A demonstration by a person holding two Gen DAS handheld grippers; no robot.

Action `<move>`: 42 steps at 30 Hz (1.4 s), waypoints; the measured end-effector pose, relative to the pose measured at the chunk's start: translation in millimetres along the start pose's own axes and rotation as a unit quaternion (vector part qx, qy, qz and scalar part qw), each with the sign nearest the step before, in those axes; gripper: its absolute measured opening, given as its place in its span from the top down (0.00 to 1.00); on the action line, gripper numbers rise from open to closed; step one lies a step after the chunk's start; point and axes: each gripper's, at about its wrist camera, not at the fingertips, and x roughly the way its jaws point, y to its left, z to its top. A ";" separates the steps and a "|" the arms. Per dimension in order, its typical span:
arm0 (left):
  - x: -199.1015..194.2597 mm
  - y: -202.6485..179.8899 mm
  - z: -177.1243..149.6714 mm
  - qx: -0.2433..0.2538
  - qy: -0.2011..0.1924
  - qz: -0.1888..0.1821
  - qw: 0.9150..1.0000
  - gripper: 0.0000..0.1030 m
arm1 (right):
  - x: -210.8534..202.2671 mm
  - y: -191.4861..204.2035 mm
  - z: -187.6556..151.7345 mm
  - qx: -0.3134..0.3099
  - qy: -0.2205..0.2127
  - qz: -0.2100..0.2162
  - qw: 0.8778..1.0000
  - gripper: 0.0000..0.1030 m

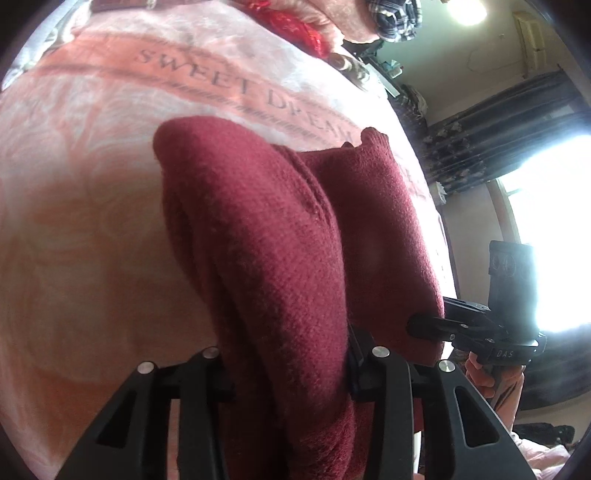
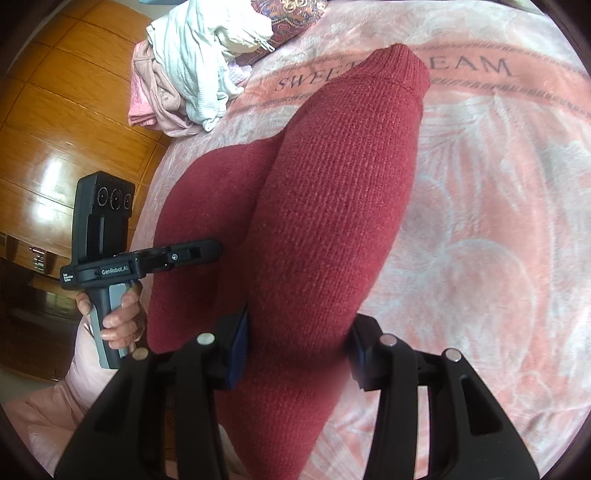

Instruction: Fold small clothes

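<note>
A dark red knitted garment (image 1: 280, 229) lies on a pink blanket, with its near edge lifted. In the left wrist view my left gripper (image 1: 288, 369) is shut on a fold of it, cloth bunched between the fingers. My right gripper (image 1: 424, 326) shows at the right, its fingers pinched on the garment's edge. In the right wrist view my right gripper (image 2: 299, 350) is shut on the red garment (image 2: 332, 184), which runs away toward its ribbed cuff (image 2: 406, 70). My left gripper (image 2: 210, 254) grips the garment's left edge there.
The pink blanket (image 2: 480, 221) printed "SWEET DREAM" covers the bed. A pile of white and pink clothes (image 2: 192, 66) lies at the far left by the wooden wall (image 2: 55, 110). Red and plaid clothes (image 1: 295, 22) lie at the far edge. A bright window (image 1: 554, 229) and dark curtain are on the right.
</note>
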 end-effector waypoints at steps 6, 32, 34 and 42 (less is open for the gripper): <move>47.5 -64.4 26.3 0.013 0.001 -0.010 1.000 0.61 | -64.5 -44.8 10.5 -0.003 -0.021 -0.041 0.999 0.57; 108.7 -85.9 -18.5 -0.023 0.017 0.131 0.991 0.14 | -64.8 -176.6 -33.7 0.083 -0.022 -0.030 0.996 0.25; 103.9 -87.6 -34.8 -0.015 0.011 0.149 0.989 0.12 | -63.0 -170.2 -51.2 0.085 -0.016 -0.030 0.996 0.25; 108.3 -86.9 -77.4 0.015 0.020 0.195 0.980 0.16 | -61.1 -162.5 -103.4 0.110 -0.008 -0.017 0.994 0.64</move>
